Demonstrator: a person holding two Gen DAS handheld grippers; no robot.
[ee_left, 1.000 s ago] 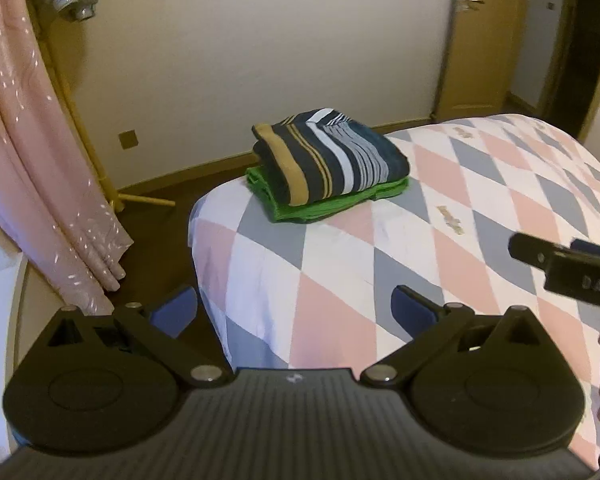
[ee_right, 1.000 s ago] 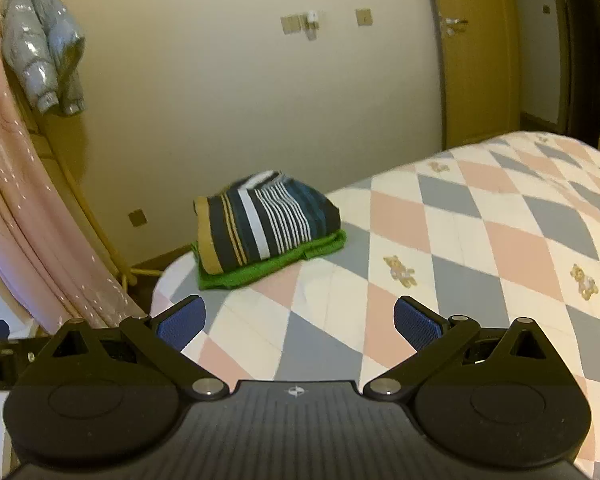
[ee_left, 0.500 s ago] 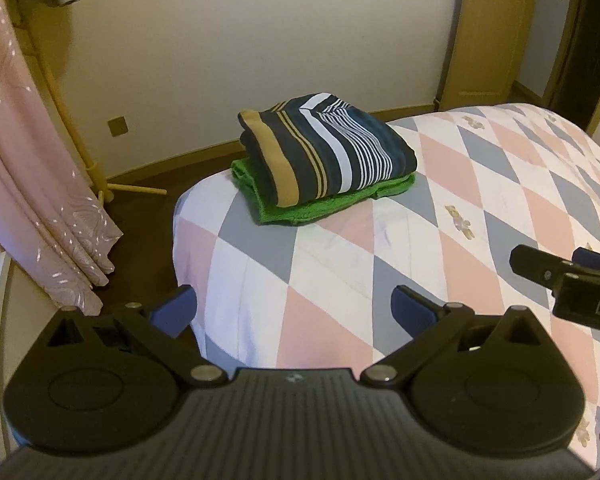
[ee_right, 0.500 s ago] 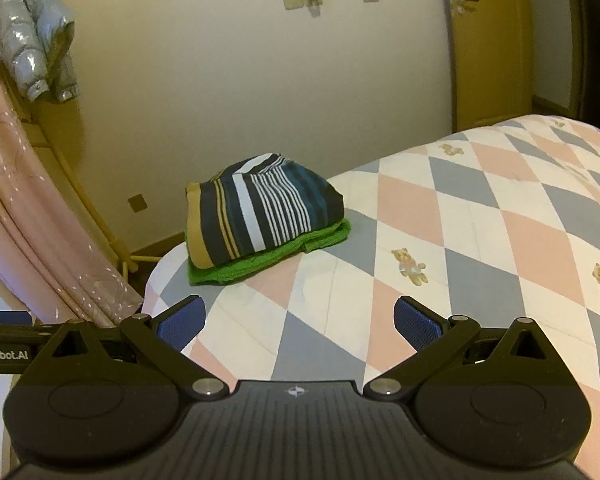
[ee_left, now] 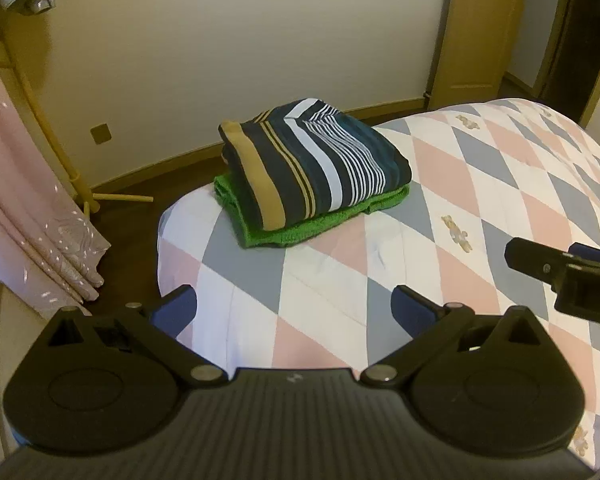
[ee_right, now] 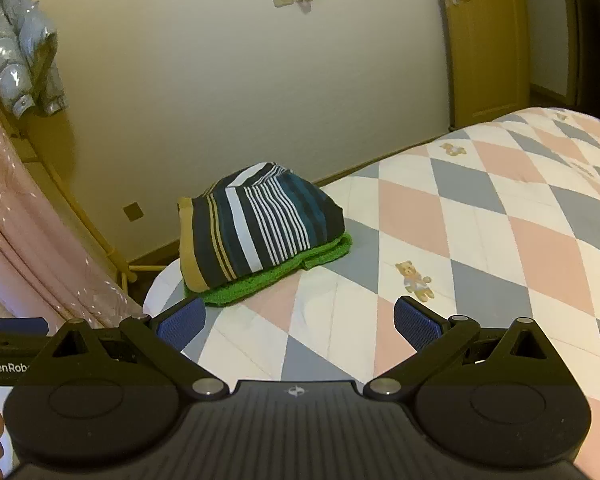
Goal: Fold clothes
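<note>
A folded striped garment [ee_left: 316,168] [ee_right: 256,224] in navy, white and tan lies on top of a folded green garment [ee_left: 312,224] [ee_right: 276,276] near the corner of the bed [ee_left: 480,184] [ee_right: 480,216]. My left gripper [ee_left: 294,312] hovers open over the quilt, short of the stack, with nothing between its blue pads. My right gripper [ee_right: 298,322] is open too and holds nothing; its left pad overlaps the green garment's near edge in the view. The right gripper's body shows at the right edge of the left wrist view, and the left gripper's body at the left edge of the right wrist view.
The quilt has pink, grey and white diamonds with small bears. A pink curtain [ee_left: 24,208] [ee_right: 32,236] and a yellow rack [ee_left: 60,148] stand left of the bed. A silver jacket [ee_right: 16,48] hangs above. A wall lies behind, a wooden door [ee_left: 476,28] [ee_right: 488,40] at the right.
Both grippers have moved closer to the stack, which now looks larger in both views. Both stay open and hold nothing.
</note>
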